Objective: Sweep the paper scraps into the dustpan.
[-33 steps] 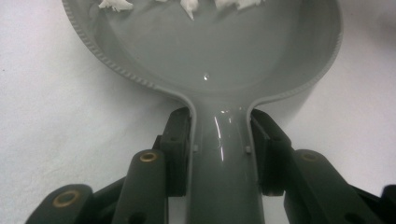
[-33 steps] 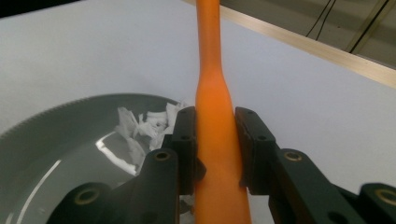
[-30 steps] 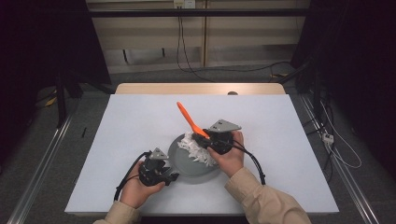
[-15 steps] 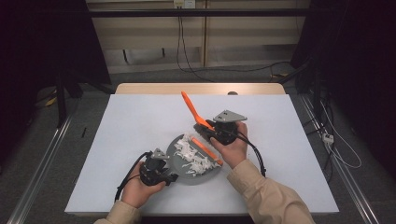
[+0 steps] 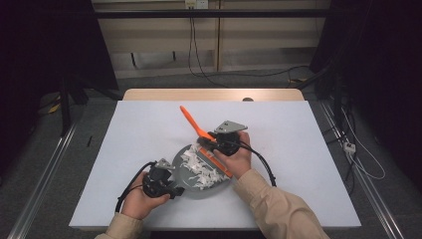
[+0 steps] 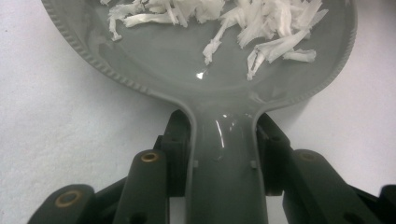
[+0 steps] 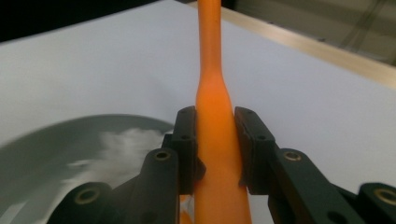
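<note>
Since a second ago right gripper (image 5: 211, 143), clenched on orange brush (image 5: 191, 121), swung its handle toward upper centre above grey dustpan (image 5: 186, 185) of white shreds (image 5: 199, 167) at lower centre tabletop (image 5: 298, 149), left gripper (image 5: 171, 186) clamping pan handle; sweeping underway, next stroke likely needs bristles lowered.

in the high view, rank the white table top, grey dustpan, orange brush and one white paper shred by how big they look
1. White table top, by far the largest.
2. Grey dustpan.
3. Orange brush: nearly as long as the dustpan but much thinner, partly hidden by the hand.
4. One white paper shred, smallest.
</note>
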